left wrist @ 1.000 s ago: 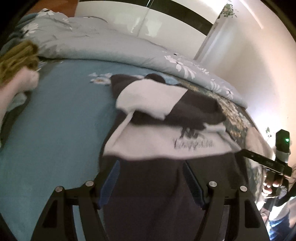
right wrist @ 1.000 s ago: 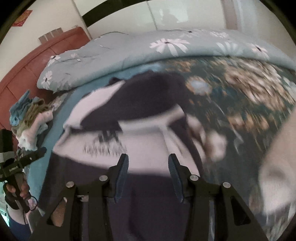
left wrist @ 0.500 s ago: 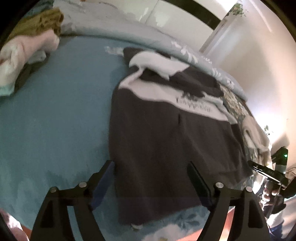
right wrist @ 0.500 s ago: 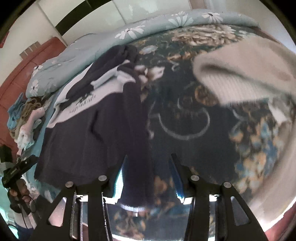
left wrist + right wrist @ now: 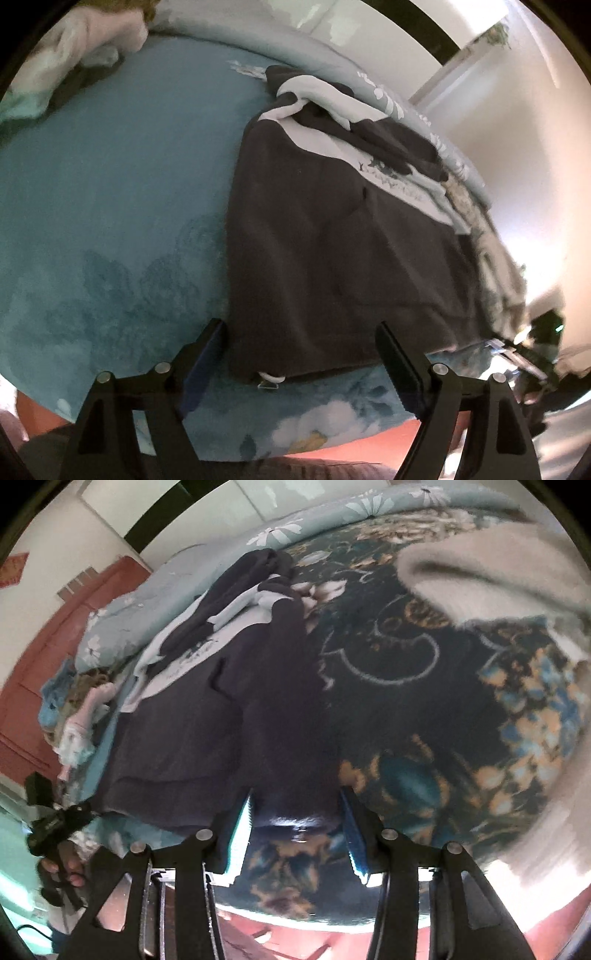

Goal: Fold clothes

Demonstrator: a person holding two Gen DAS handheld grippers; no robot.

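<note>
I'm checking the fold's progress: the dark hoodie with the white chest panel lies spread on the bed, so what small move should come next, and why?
Probably lower both grippers onto the hem and close. The dark hoodie with the white chest panel lies flat, its bottom corners between the open left gripper and the open right gripper, whose jaws have just been opening; neither grips cloth yet.

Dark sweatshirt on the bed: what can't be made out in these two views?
- Dark sweatshirt: chest lettering, left wrist view, too small and blurred.
- Its sleeves: bunched folds hide them.
- Right wrist view: whether the right tongs touch the hem, blurred.
- Clothes pile: cut by the edge.
</note>
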